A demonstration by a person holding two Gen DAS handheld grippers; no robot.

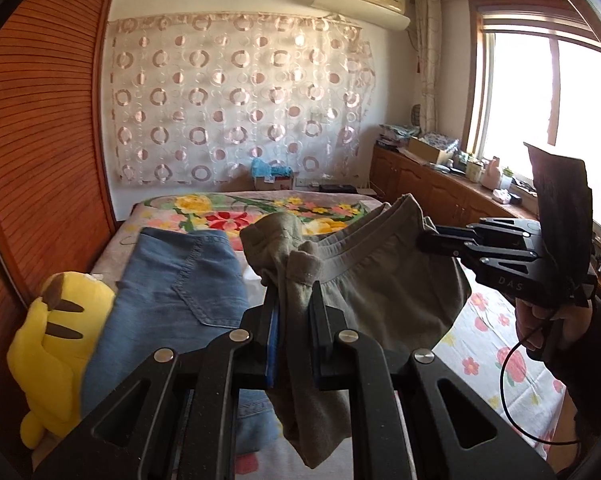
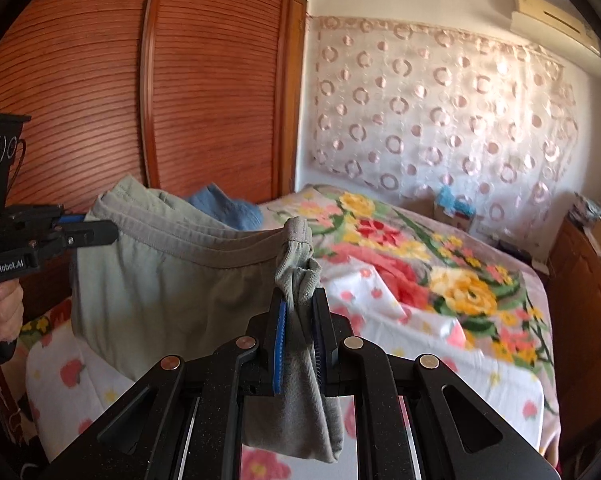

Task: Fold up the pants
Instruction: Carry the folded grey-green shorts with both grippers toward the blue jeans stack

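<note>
My left tongs [image 1: 294,300] and right tongs [image 2: 300,312] each clench the grey-green pants [image 1: 380,272] waistband, lifted over the bed [image 2: 460,340]; next, lay them flat.

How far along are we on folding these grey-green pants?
Early. Done: both claws grip the waistband, left claw and right claw shut on the grey-green pants, lifted above the bed. In hand: stretching them out. Left: laying flat and every fold.
</note>
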